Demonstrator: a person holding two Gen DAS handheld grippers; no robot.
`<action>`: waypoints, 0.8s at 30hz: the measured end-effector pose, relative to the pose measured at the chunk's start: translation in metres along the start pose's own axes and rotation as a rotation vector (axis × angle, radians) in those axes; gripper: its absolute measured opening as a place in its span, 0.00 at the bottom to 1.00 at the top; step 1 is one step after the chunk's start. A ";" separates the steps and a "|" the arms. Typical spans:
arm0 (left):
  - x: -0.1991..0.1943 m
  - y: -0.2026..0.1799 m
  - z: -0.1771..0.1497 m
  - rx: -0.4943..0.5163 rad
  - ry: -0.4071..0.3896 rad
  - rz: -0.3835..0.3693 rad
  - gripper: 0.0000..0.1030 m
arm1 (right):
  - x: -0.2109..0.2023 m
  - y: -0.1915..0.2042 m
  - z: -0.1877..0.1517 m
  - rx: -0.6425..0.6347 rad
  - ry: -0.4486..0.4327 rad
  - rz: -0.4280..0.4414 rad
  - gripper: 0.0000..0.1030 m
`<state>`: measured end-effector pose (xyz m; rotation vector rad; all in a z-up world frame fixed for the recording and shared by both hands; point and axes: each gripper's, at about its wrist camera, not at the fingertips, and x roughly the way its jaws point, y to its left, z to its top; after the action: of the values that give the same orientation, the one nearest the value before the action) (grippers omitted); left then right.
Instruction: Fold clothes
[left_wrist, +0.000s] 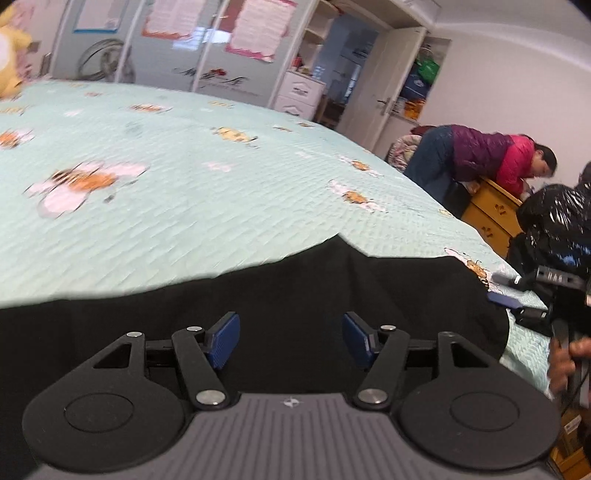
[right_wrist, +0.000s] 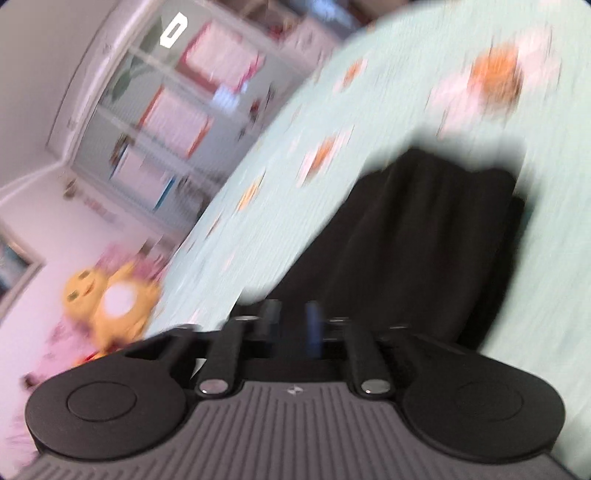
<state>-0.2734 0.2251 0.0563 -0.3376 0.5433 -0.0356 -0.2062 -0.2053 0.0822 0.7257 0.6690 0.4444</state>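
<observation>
Left gripper (left_wrist: 291, 338): jaws standing apart, holding nothing, hovering over black garment (left_wrist: 258, 295)
Right gripper (right_wrist: 293, 325): blurred, jaws slightly apart, gripping nothing
Garment: lying on bedspread (left_wrist: 184, 184)

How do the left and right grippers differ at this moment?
The left gripper looks sharp, with its jaws wide apart. The right gripper is motion-blurred, with a narrower gap. The left view shows the bedspread nearly level, the right view strongly tilted. Both point over the black garment, gripping nothing.
</observation>
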 end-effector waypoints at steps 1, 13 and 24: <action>0.010 -0.006 0.005 0.011 -0.002 -0.004 0.64 | -0.003 -0.007 0.016 -0.019 -0.036 -0.030 0.47; 0.103 -0.043 0.031 -0.141 -0.099 -0.006 0.65 | 0.079 -0.090 0.130 -0.205 0.199 -0.036 0.48; 0.155 -0.027 0.039 -0.298 -0.105 -0.180 0.65 | 0.126 -0.112 0.134 -0.155 0.449 0.291 0.50</action>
<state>-0.1190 0.1924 0.0193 -0.6751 0.4125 -0.1107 -0.0084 -0.2685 0.0250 0.5801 0.9401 0.9339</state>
